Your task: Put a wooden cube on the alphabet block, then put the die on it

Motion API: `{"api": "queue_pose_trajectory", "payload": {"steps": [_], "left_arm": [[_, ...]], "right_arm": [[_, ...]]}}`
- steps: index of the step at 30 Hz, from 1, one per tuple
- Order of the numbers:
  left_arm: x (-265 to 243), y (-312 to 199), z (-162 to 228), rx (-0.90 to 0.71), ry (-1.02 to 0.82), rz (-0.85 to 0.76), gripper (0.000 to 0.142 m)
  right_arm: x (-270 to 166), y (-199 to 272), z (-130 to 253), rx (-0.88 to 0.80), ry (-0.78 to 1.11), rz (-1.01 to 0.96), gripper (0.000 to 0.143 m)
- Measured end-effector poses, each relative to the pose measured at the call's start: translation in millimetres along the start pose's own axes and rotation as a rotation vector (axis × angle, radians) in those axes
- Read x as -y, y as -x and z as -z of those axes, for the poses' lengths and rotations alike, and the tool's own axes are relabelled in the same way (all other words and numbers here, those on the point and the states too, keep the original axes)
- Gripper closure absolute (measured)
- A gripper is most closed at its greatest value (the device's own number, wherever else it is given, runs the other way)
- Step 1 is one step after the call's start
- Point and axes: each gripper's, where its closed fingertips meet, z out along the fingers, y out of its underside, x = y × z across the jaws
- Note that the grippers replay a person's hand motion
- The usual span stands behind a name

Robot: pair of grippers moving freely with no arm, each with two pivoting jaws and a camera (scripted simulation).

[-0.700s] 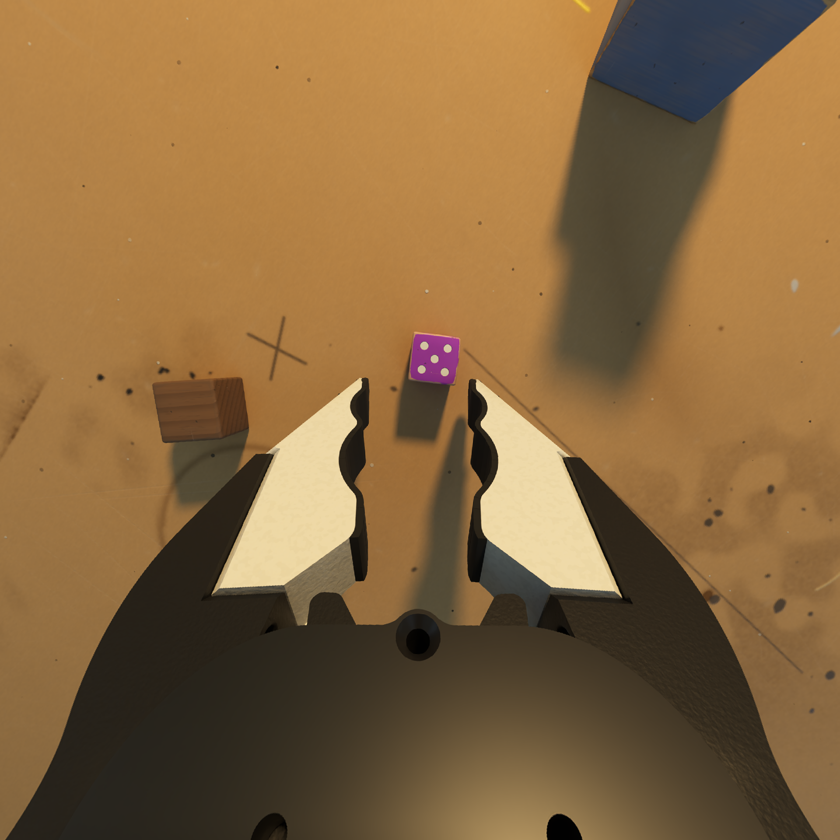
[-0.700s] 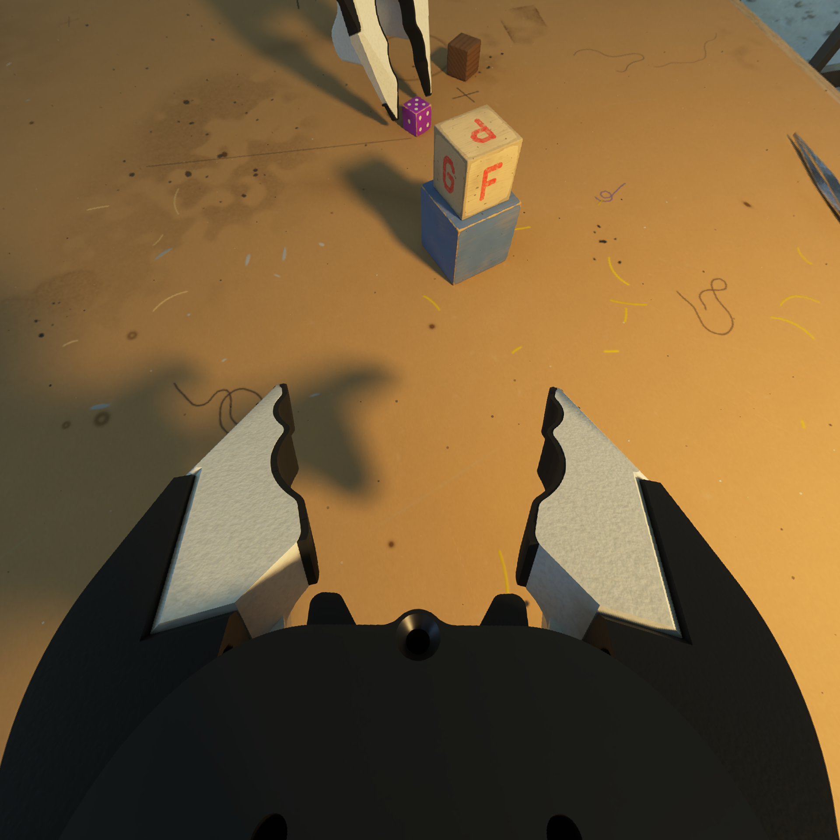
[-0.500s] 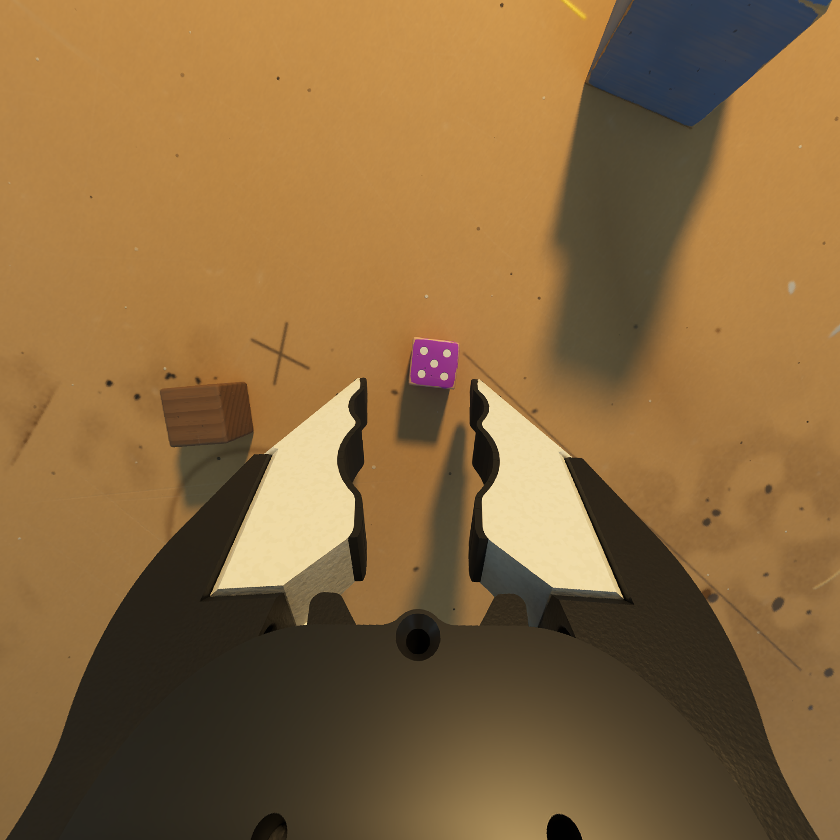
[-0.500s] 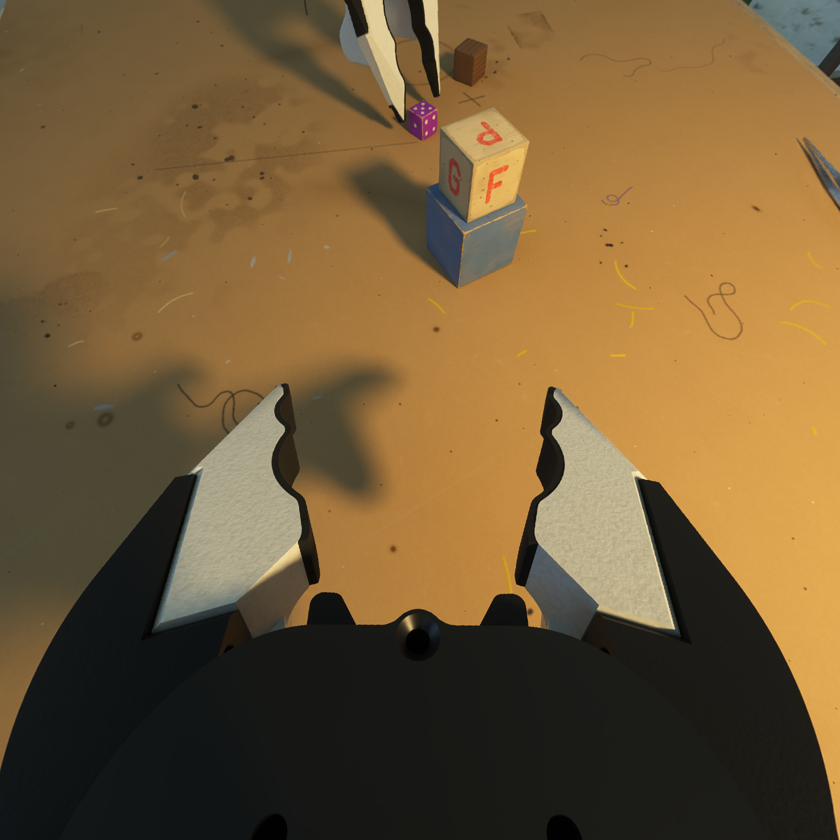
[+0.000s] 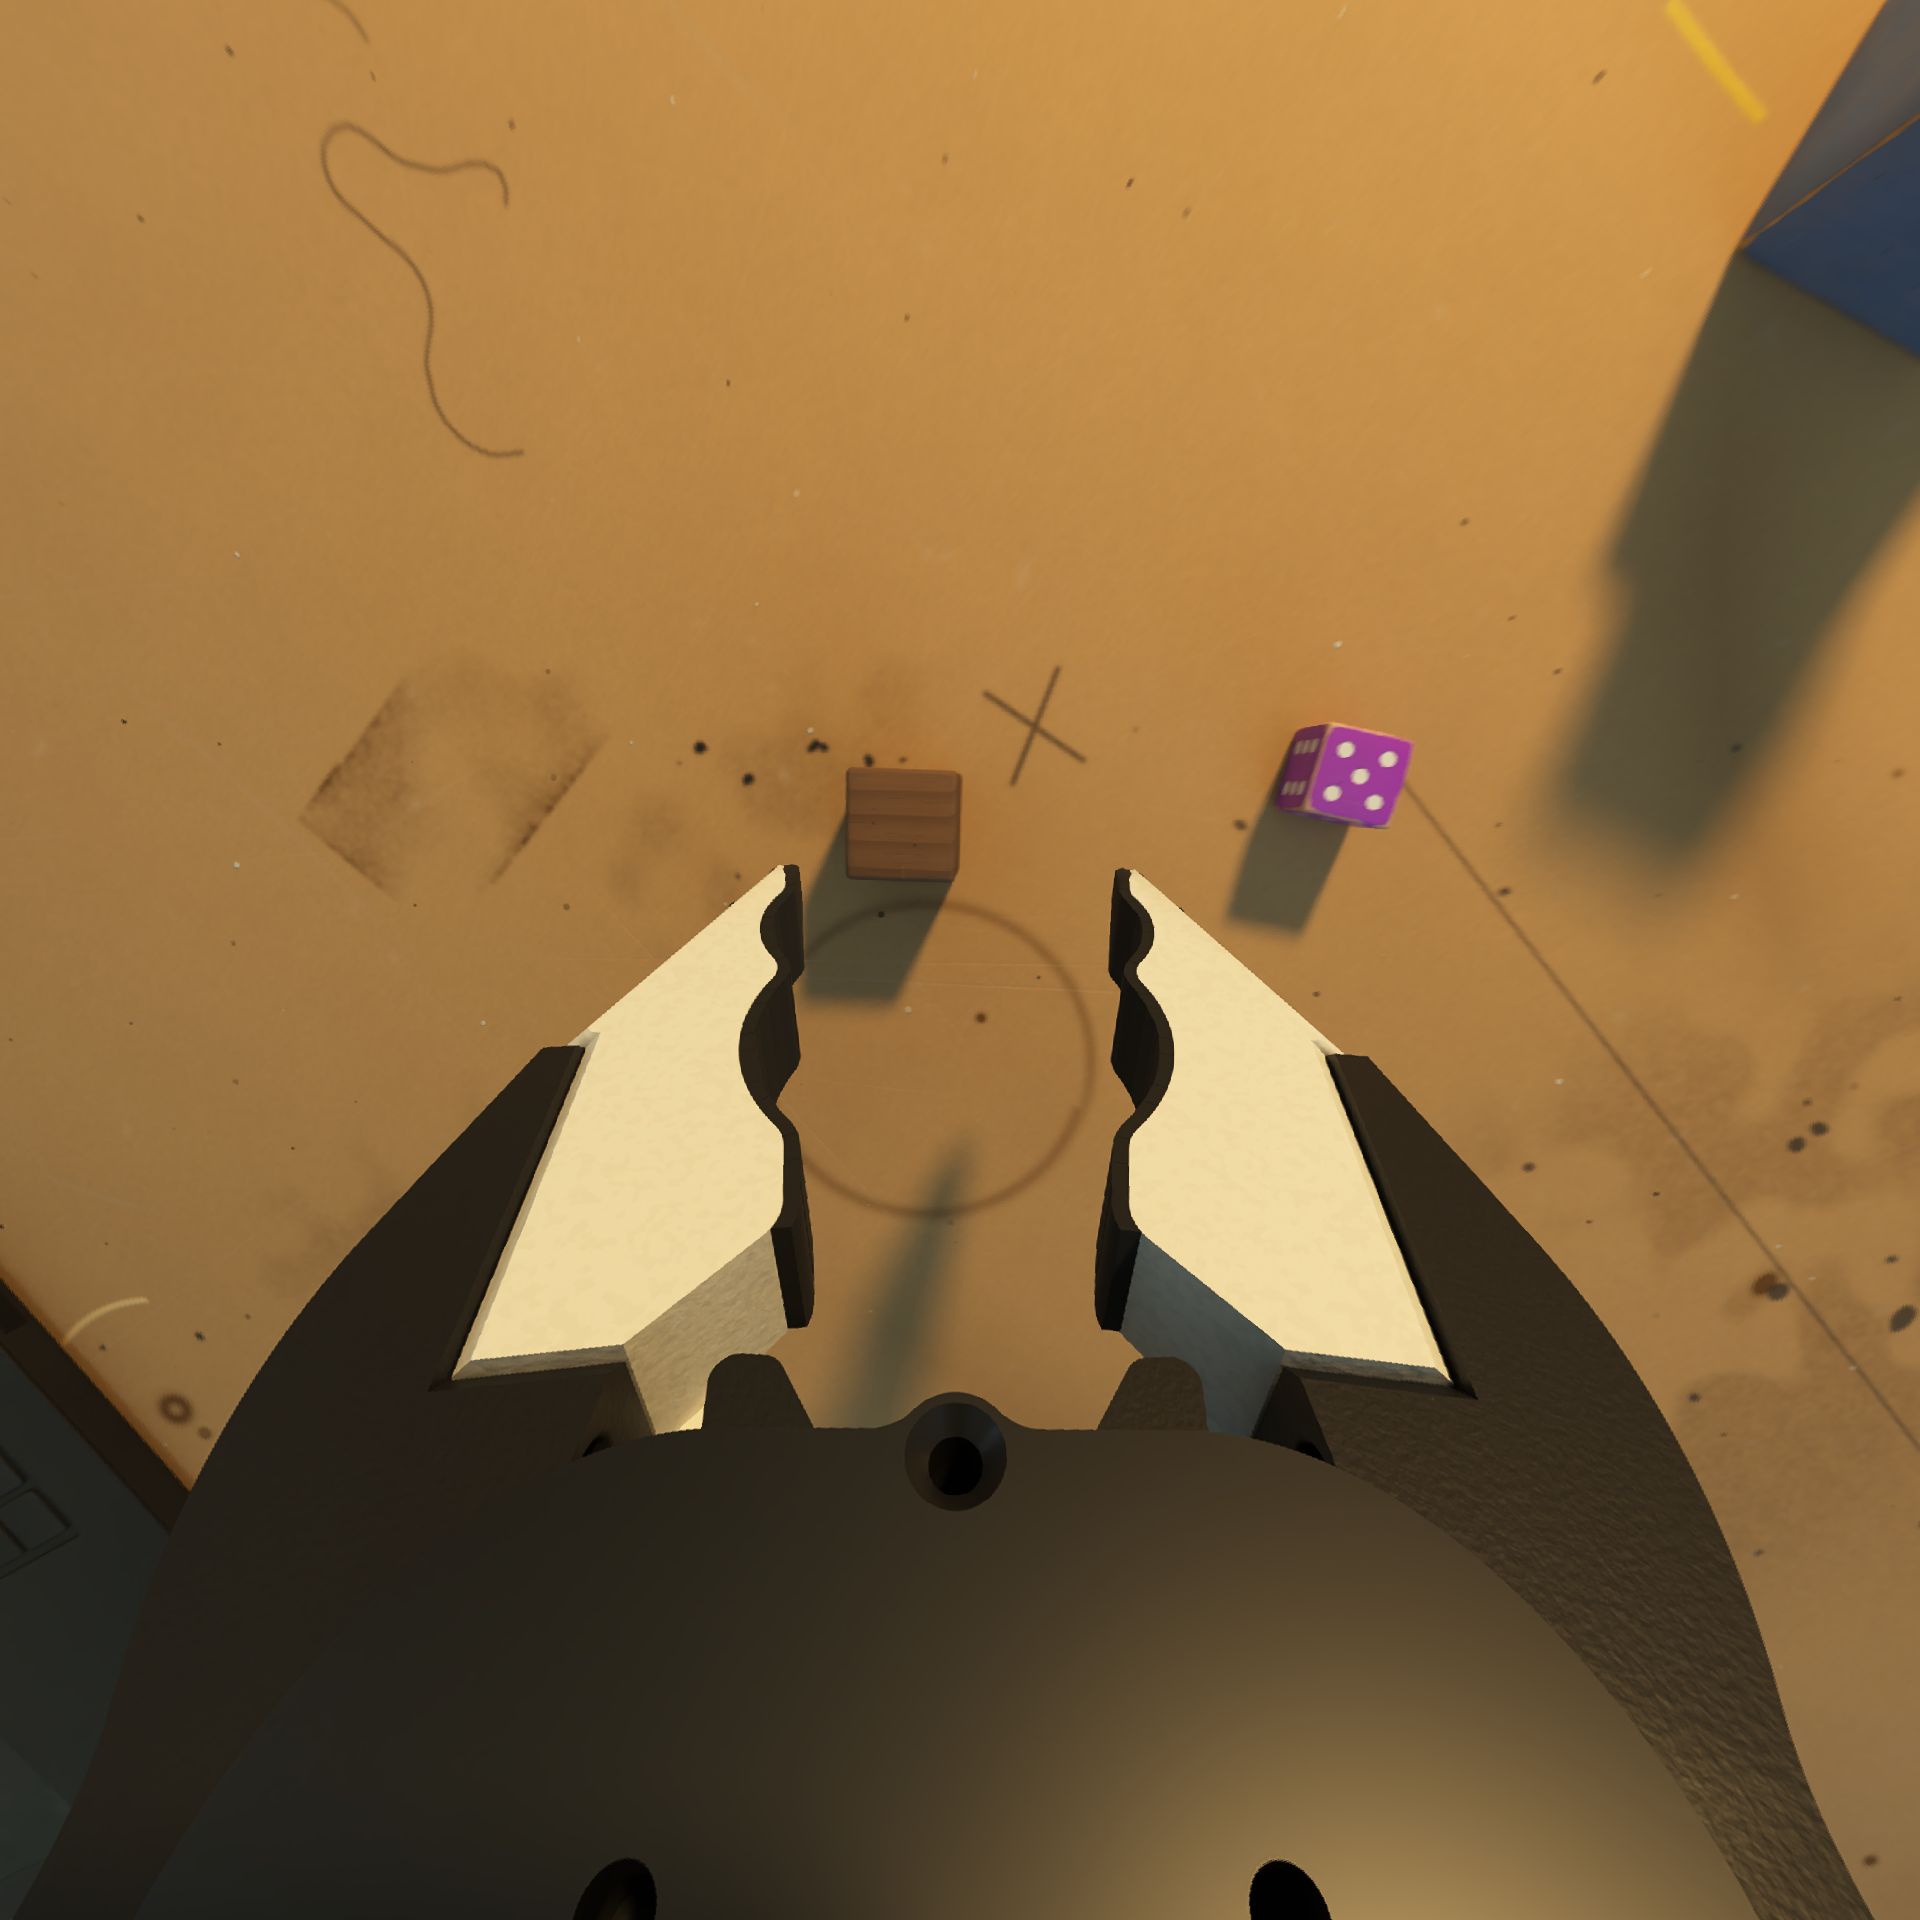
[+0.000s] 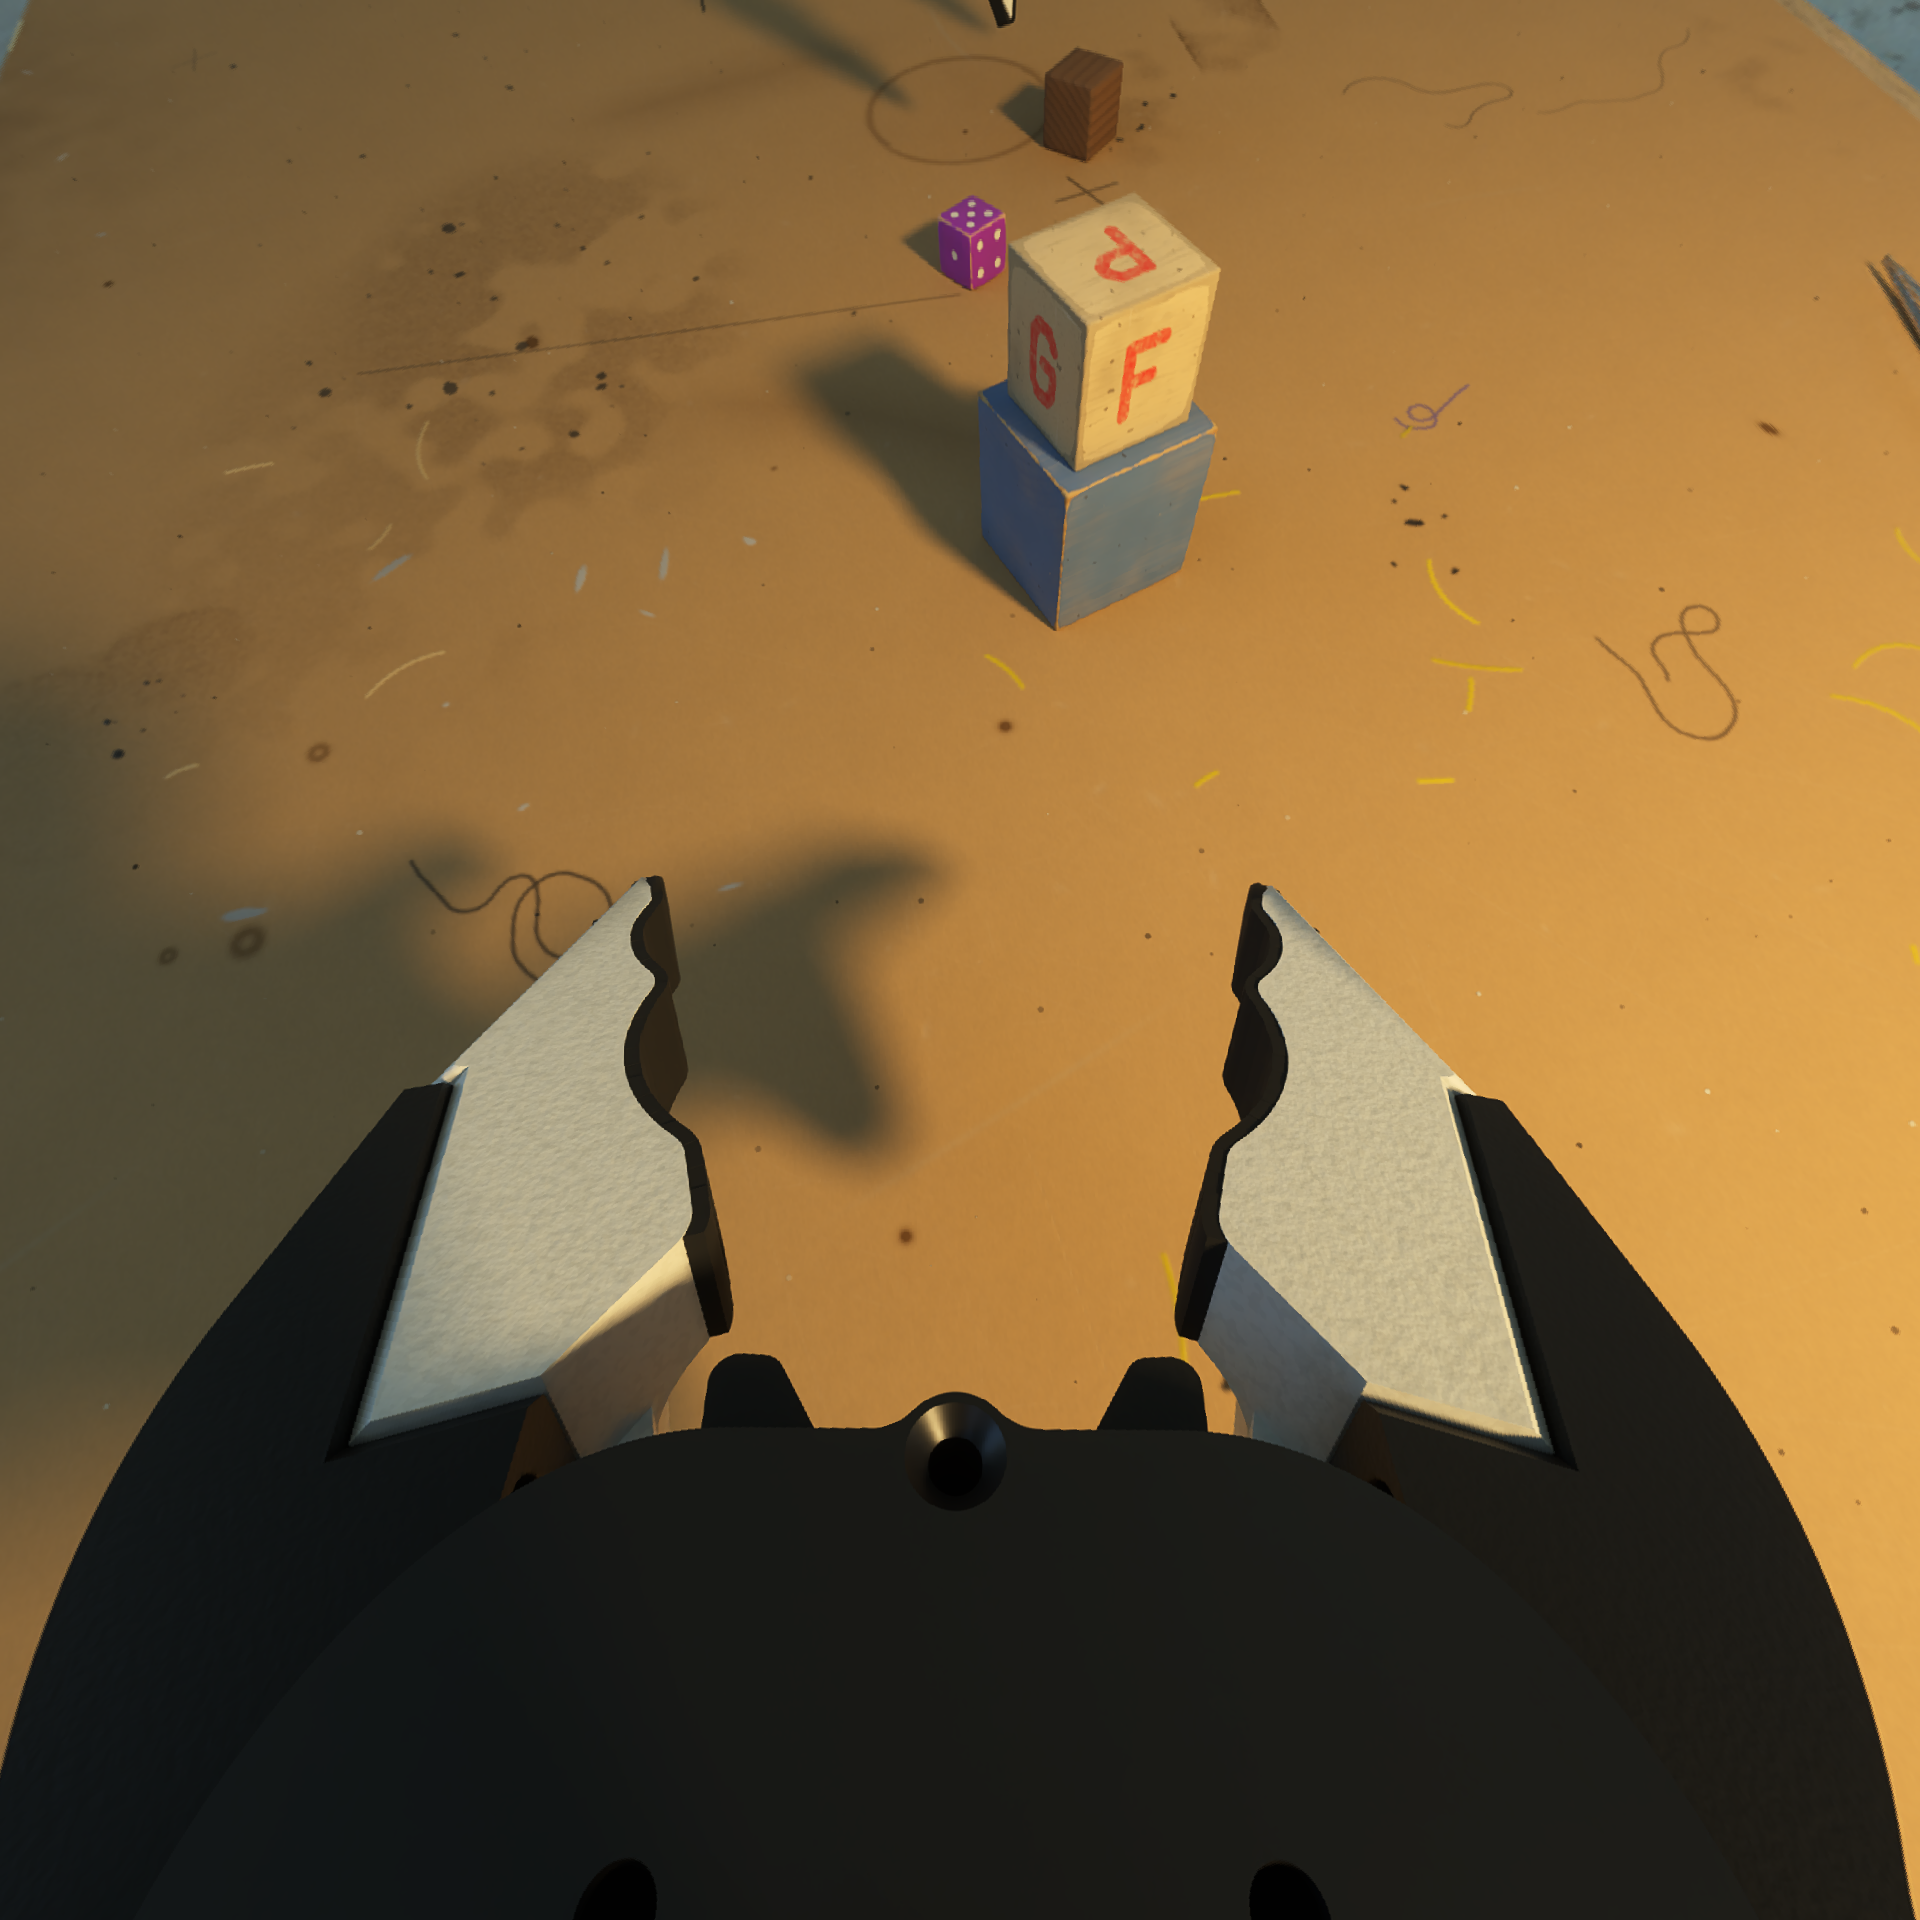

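Hanging above the tabletop point(image 5: 935, 416), the left gripper point(image 5: 956, 883) has its jaws apart and empty. The small brown wooden cube point(image 5: 902, 824) sits on the board just beyond the tips, slightly left of the gap's centre, touching neither finger. Bare board lies on all sides of the cube.

- Die point(image 5: 1344, 775): purple, white pips, right of centre in the left wrist view, well clear of the cube; a pencilled cross lies between them.
- Blue block point(image 5: 1860, 208): cut off at the upper right frame edge.
- Table edge: lower left corner of the left wrist view, dark floor beyond.

Right gripper point(image 6: 956, 888): jaws wide apart, empty, open board ahead.

- Alphabet block point(image 6: 1112, 332): pale wood, red letters, resting on the blue block, upper centre of the right wrist view, its top bare.
- Surface: orange-brown board, stained, scribbled, speckled; a drawn circle lies beside the cube.
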Motion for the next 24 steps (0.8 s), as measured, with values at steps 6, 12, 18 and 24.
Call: {"api": "queue_pose_trajectory", "payload": {"steps": [6, 12, 18, 24], "left_arm": [[-4.1, 9.5, -20.8, -0.008, 0.094, -0.024, 0.083], [-7.4, 12.6, -36.6, -0.046, 0.129, -0.002, 0.093], [-8.7, 12.5, -41.5, -0.089, 0.129, 0.030, 0.116], [22.2, 1.8, -12.9, -0.092, 0.004, 0.025, 0.116]], "right_arm": [[-5.2, -3.2, -1.6, 0.003, 0.006, -0.014, 0.035], [-7.2, -5.2, -2.2, 0.001, 0.001, -0.024, 0.037], [-3.3, -3.6, 1.2, -0.004, -0.042, -0.032, 0.039], [2.4, -1.2, 11.8, -0.010, -0.082, -0.050, 0.049]]}}
